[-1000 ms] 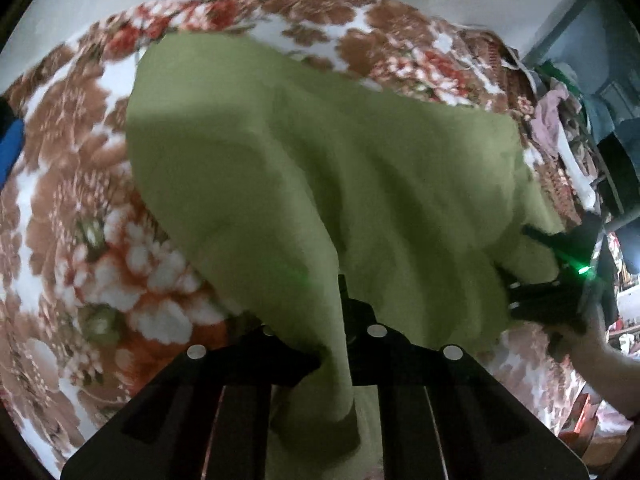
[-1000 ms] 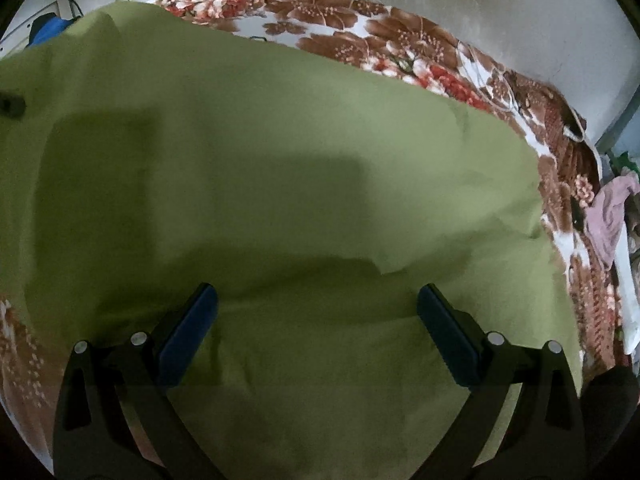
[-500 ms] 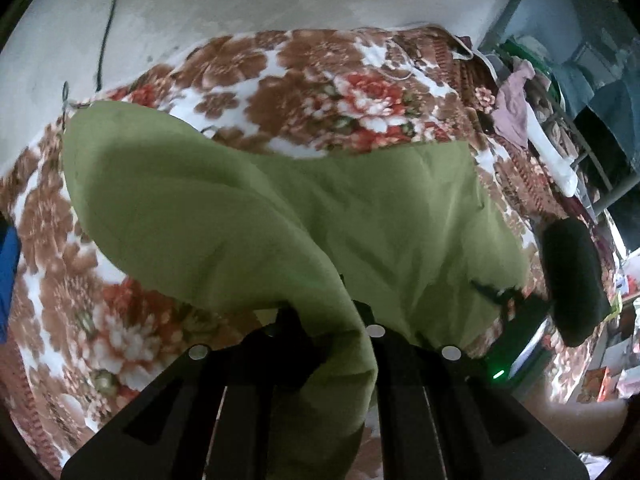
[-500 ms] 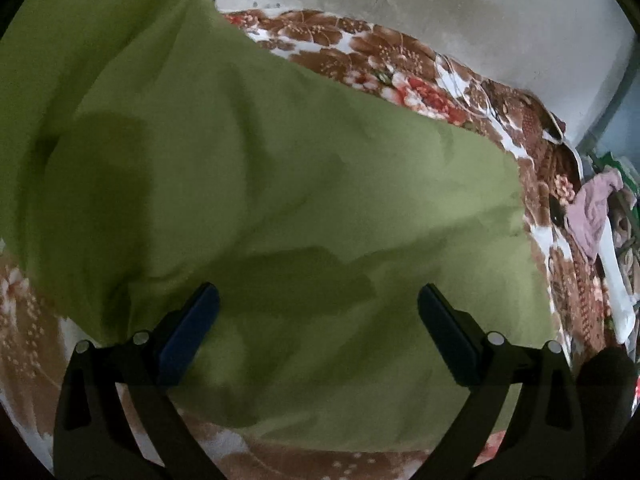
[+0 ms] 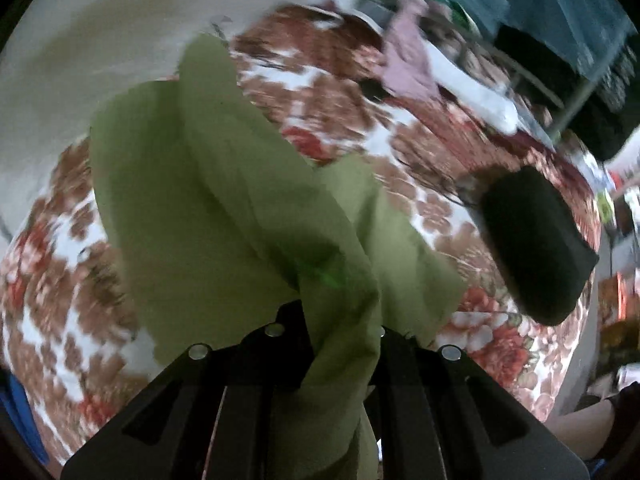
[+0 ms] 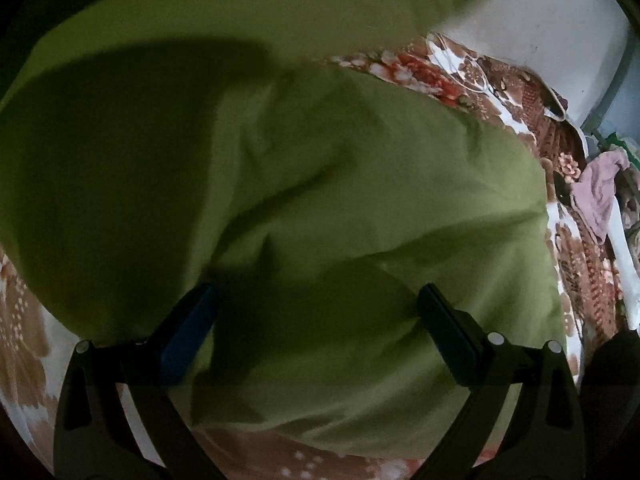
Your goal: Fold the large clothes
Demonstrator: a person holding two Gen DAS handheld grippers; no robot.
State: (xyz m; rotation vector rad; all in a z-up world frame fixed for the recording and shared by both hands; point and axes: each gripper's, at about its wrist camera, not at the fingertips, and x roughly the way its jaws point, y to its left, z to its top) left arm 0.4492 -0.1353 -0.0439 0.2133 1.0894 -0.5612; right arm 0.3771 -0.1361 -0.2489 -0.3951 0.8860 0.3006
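A large olive-green cloth (image 6: 340,200) lies on a bed with a brown and red floral blanket (image 5: 400,152). My left gripper (image 5: 340,320) is shut on a bunched edge of the green cloth (image 5: 224,200), lifted above the bed so the fabric hangs in folds from the pinch. In the right wrist view a raised flap of the cloth arches over the upper left and casts a shadow. My right gripper (image 6: 318,308) is open, its blue-padded fingers (image 6: 188,332) spread just over the flat cloth, with nothing gripped.
A pale wall (image 5: 100,40) runs behind the bed. Pink and white clothes (image 5: 412,68) are piled at the bed's far right, with dark shelving beyond. A black rounded object (image 5: 532,240) hovers at the right in the left wrist view. A blue item (image 5: 20,412) sits at the lower left edge.
My left gripper has swept across and upward with the cloth edge, pulling a flap over the flat part. The right gripper stays open over the cloth, with the raised flap now arching above it.
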